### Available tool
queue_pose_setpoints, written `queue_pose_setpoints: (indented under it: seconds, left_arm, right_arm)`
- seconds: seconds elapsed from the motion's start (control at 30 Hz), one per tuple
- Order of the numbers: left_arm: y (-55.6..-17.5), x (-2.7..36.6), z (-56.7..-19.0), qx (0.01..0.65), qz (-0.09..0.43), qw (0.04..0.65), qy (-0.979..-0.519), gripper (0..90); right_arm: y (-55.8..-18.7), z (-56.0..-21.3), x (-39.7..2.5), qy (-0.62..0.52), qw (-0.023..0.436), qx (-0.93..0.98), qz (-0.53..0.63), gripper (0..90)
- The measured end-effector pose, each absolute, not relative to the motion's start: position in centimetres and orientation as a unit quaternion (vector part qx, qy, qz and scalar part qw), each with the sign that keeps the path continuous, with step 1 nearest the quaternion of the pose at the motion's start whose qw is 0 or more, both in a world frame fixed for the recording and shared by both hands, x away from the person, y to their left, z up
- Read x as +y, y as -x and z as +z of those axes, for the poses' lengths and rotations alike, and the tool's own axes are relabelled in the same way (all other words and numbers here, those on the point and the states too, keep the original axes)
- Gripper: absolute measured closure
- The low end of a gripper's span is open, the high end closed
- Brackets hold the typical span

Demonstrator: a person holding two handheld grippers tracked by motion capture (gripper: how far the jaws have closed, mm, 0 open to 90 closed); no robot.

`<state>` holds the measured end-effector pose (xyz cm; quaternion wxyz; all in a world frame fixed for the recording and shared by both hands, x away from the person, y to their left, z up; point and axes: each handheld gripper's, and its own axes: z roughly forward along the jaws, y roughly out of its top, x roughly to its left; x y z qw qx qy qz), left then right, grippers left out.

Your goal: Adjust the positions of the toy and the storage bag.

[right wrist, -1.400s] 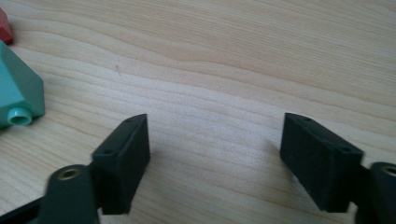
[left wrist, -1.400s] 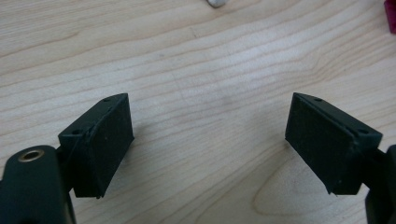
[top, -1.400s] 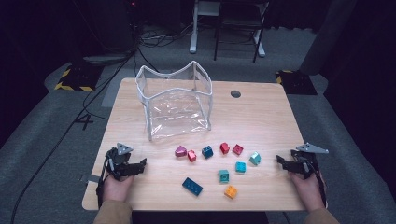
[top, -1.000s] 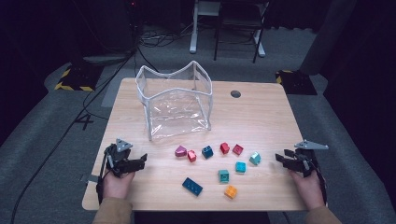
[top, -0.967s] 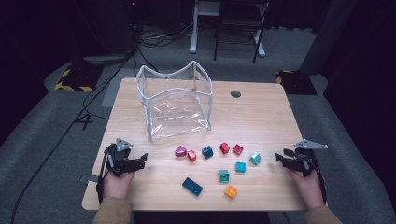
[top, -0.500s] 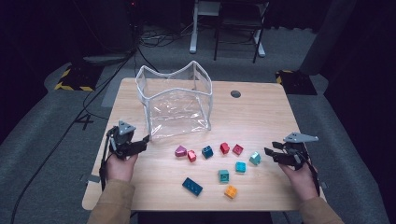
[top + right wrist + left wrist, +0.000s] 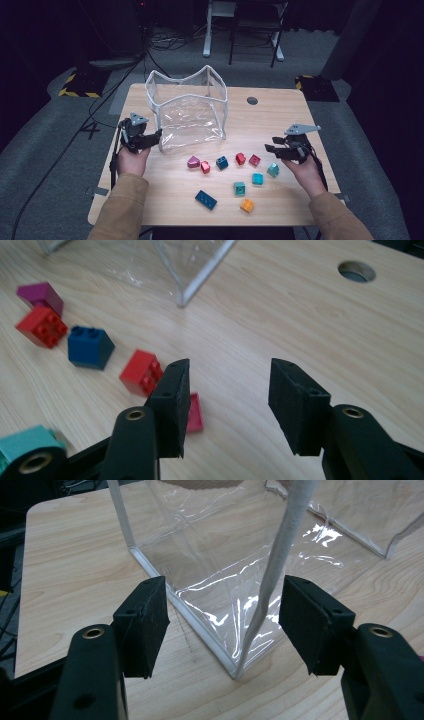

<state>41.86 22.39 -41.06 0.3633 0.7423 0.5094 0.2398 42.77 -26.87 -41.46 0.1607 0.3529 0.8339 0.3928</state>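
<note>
Left gripper (image 7: 150, 138) is open, jaws straddling the near-left corner of the clear plastic bag with white edging (image 7: 192, 112), not clamped on it; the bag stands upright on the far-centre of the light wooden desk (image 7: 280, 115). Right gripper (image 7: 272, 149) is also open and empty, hovering just right of the small pink-red block (image 7: 254, 160) and the red block (image 7: 240, 158). The other small plastic blocks lie scattered near-centre, right of the bag's near edge, including a dark blue flat brick (image 7: 206, 199) and an orange block (image 7: 246, 205) nearest the person.
</note>
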Motion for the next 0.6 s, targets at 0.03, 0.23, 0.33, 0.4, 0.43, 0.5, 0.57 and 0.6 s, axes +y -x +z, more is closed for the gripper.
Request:
queue_pose_setpoints:
  seconds: [0.03,0.23,0.33,0.4,0.43,0.5,0.57,0.6]
  left_arm:
    - [-41.9,22.4,-41.1,0.509,0.240,0.363,-0.742,36.7]
    - [-42.4,22.6,-40.8,0.505,0.238,0.361,-0.747,31.5]
    - [-42.8,22.8,-40.8,0.507,0.231,0.362,-0.748,31.4]
    - [-42.9,22.8,-40.8,0.504,0.229,0.364,-0.749,34.2]
    - [-43.0,22.9,-40.8,0.502,0.226,0.367,-0.749,34.2]
    - [-43.2,23.0,-40.8,0.501,0.221,0.368,-0.752,34.6]
    - [-43.4,23.1,-40.7,0.498,0.214,0.370,-0.754,39.2]
    - [-43.4,23.1,-40.7,0.495,0.212,0.370,-0.757,39.2]
  right_arm:
    - [-42.8,-41.5,-26.9,-0.353,0.161,0.834,0.393,51.3]
    - [-45.7,-39.9,-24.7,-0.341,0.158,0.837,0.398,51.9]
    - [-47.4,-39.5,-22.6,-0.332,0.152,0.836,0.409,51.9]
    - [-48.2,-39.5,-21.4,-0.323,0.151,0.839,0.411,51.8]
    - [-48.2,-39.5,-21.4,-0.323,0.151,0.839,0.411,51.8]
    - [-49.1,-39.5,-20.4,-0.318,0.145,0.841,0.414,51.7]
    - [-50.2,-39.6,-19.1,-0.311,0.137,0.846,0.412,51.4]
    - [-50.2,-39.6,-19.1,-0.311,0.137,0.846,0.412,51.4]
